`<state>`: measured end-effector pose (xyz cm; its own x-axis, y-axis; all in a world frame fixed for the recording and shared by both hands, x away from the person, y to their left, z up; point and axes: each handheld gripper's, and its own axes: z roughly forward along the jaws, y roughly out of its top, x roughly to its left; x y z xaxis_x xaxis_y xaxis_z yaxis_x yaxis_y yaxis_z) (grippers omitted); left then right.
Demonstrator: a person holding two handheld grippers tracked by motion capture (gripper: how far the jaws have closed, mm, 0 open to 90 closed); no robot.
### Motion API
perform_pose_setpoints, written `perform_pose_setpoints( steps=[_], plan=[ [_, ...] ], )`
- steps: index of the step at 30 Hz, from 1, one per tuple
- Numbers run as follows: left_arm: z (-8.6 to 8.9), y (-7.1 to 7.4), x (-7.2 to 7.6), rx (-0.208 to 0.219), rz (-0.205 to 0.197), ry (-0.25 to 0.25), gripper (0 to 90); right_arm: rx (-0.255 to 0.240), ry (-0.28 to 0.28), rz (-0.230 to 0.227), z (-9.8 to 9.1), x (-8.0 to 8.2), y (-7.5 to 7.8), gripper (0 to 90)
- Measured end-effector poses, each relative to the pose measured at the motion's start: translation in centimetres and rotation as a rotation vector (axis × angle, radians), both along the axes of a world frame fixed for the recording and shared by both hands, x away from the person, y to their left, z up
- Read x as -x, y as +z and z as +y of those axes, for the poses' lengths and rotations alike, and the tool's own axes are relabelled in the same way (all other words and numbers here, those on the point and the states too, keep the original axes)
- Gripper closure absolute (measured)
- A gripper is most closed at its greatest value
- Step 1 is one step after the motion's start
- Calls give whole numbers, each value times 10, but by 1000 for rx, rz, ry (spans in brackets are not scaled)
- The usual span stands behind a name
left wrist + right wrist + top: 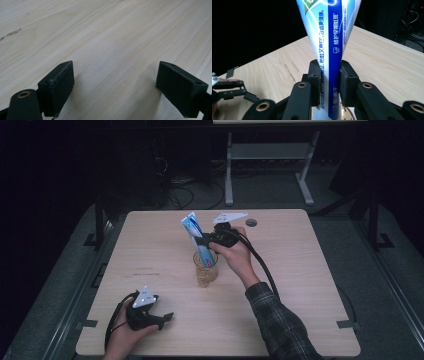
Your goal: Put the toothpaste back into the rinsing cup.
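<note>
A blue and white toothpaste tube (197, 240) stands cap end down in a clear glass cup (206, 271) at the middle of the wooden table (300, 285). My right gripper (206, 240) is shut on the tube above the cup's rim; in the right gripper view both pads press the tube (329, 50) from either side. My left gripper (167, 318) rests low at the table's front left, held by a hand. Its jaws stand wide apart over bare wood in the left gripper view, with the left gripper (115, 87) holding nothing.
A round cable hole (251, 222) sits near the table's far edge. Cables trail from both grippers. A grey desk frame (270, 155) and loose wires lie on the floor behind the table. The left gripper (232, 91) is also seen far off in the right gripper view.
</note>
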<state>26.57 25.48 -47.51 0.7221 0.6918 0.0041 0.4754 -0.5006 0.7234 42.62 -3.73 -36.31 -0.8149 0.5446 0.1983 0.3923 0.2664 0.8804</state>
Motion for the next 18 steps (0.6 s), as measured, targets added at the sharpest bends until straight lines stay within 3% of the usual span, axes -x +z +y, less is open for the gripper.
perform_pose_setpoints(
  steps=[18],
  plan=[
    [0,0,0,0,0,1,142,23,6,17,-2,6,-16,737]
  ],
)
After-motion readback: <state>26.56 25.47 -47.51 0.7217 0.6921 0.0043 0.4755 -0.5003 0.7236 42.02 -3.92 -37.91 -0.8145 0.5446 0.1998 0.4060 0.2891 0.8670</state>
